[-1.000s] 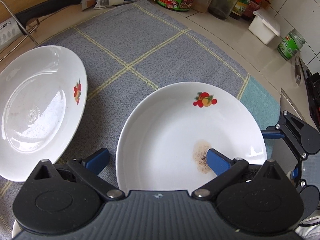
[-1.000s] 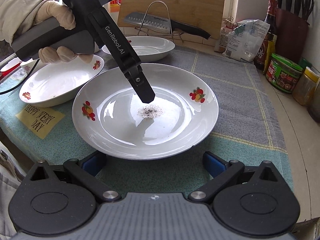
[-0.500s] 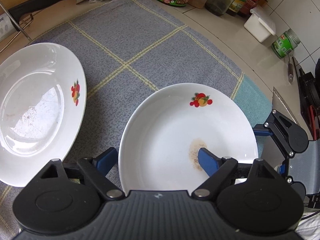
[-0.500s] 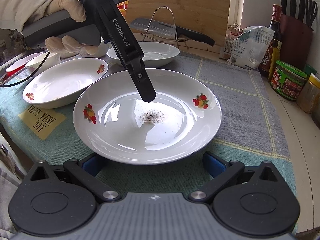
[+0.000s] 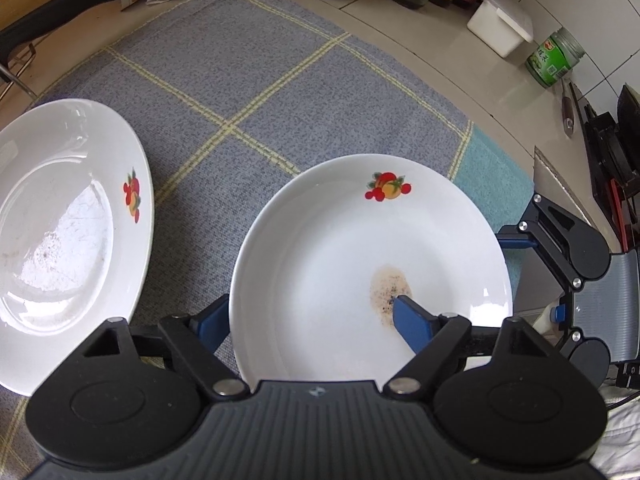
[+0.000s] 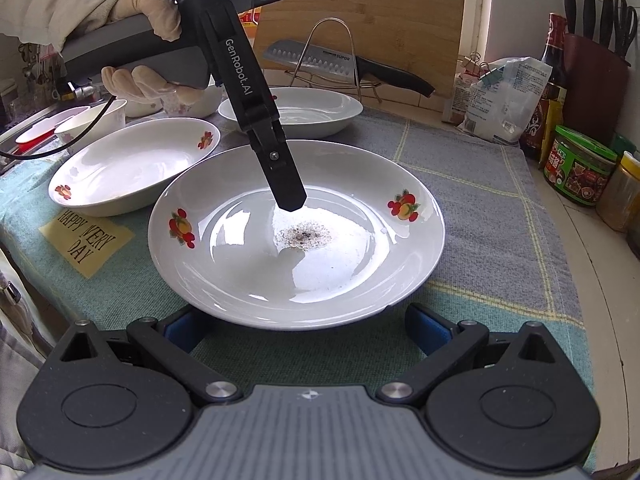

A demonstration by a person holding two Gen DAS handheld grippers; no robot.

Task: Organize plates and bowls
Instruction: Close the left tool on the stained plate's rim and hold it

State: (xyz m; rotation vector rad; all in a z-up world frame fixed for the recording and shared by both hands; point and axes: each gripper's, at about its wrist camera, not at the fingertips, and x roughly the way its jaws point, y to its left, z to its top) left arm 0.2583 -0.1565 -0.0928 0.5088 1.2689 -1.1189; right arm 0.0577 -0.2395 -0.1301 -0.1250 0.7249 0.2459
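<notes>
The plate (image 5: 340,248) sits on the grey mat (image 5: 256,92) on the worktop (image 5: 472,80), with a dark speckled stain (image 5: 390,290) near its middle. In the left wrist view the left tool (image 5: 316,320) straddles the plate's near rim: 1 blue finger lies over the inside by the stain, the other outside the rim. Its jaws are closing with the rim between them; the pads do not yet visibly press on it. A 2nd plate (image 5: 68,232) lies to the left, apart.

The right wrist view alone shows the gloved hand (image 6: 140,40) holding the left tool (image 6: 290,200) over the plate (image 6: 296,232), plus a 3rd dish (image 6: 292,112) behind, a knife (image 6: 340,64) on a rack and a note (image 6: 86,240). The right tool (image 6: 304,328) hangs released, fingers spread either side of the plate's near edge, not touching it.
</notes>
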